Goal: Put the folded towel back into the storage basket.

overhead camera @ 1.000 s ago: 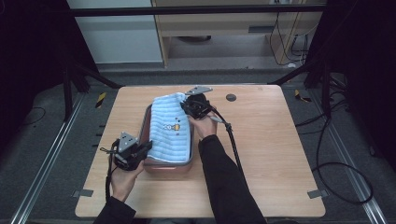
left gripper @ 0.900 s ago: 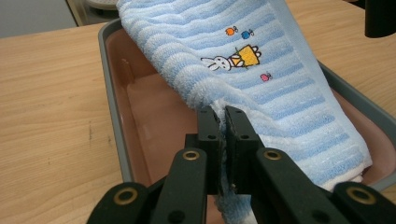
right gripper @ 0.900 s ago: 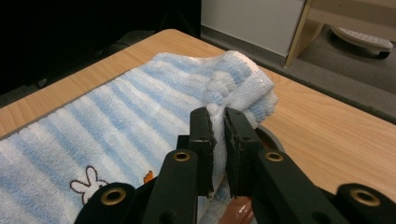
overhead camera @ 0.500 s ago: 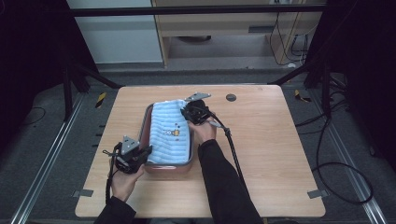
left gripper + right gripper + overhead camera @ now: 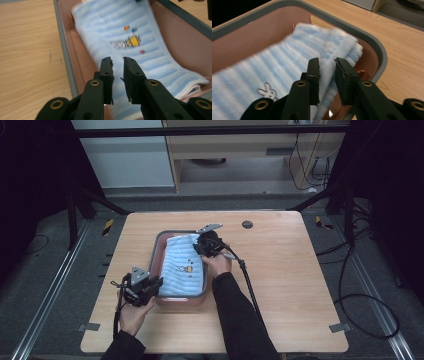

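Table (image 5: 280,285): wooden top, carrying the tray near its left-centre.
Tray (image 5: 156,255): pink inside with a grey rim, long axis running away from the person.
Towel (image 5: 182,267): folded, pale blue with stripes, lies flat in the tray and covers most of its floor; small cartoon print on top (image 5: 128,42).
Right gripper (image 5: 204,245): at the towel's far right corner; jaws have just been opening, now a narrow gap, a fold of towel edge between them (image 5: 325,67), pads appear not to press on it.
Left gripper (image 5: 150,287): at the tray's near left corner; jaws have just been opening, slightly parted above the towel's near end (image 5: 117,72), gripping nothing.
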A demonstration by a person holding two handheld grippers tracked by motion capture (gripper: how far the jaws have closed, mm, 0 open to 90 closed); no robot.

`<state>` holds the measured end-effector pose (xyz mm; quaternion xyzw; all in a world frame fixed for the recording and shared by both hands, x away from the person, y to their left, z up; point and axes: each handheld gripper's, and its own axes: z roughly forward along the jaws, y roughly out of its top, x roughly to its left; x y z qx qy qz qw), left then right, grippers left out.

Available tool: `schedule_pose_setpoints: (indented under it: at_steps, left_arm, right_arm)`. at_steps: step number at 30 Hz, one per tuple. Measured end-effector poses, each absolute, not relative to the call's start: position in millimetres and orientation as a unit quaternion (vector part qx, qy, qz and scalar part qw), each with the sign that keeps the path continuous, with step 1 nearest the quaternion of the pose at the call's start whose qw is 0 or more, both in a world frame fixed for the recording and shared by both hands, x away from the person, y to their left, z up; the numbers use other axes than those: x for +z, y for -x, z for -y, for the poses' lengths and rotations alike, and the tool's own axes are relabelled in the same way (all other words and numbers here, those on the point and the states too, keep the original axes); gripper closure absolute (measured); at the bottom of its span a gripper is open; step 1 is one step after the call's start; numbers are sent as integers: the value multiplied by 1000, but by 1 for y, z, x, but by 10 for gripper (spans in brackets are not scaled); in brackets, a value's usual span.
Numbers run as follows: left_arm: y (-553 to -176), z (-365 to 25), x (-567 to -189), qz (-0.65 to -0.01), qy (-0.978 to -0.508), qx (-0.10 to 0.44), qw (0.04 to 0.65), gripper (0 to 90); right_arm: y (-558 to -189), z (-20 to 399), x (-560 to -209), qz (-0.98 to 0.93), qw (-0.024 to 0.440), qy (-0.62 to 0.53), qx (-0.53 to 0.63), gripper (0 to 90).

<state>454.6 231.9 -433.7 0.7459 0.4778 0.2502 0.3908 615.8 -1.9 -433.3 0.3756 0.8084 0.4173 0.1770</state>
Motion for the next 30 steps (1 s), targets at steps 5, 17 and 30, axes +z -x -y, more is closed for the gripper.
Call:
schedule_pose_setpoints:
  at_steps: [5, 17, 30]
  left_arm:
    - [-453, -236, -426, -480, -735, 260, 403, 723]
    - [-449, -249, -407, -470, -713, 276, 441, 497]
    - [-457, -271, -408, -474, -700, 278, 456, 286]
  right_arm:
    - [-612, 4, -427, -802, 199, -369, 426, 599]
    - [-580, 42, -387, -757, 233, -374, 483, 299]
    - [-548, 123, -400, -730, 261, -422, 470, 244]
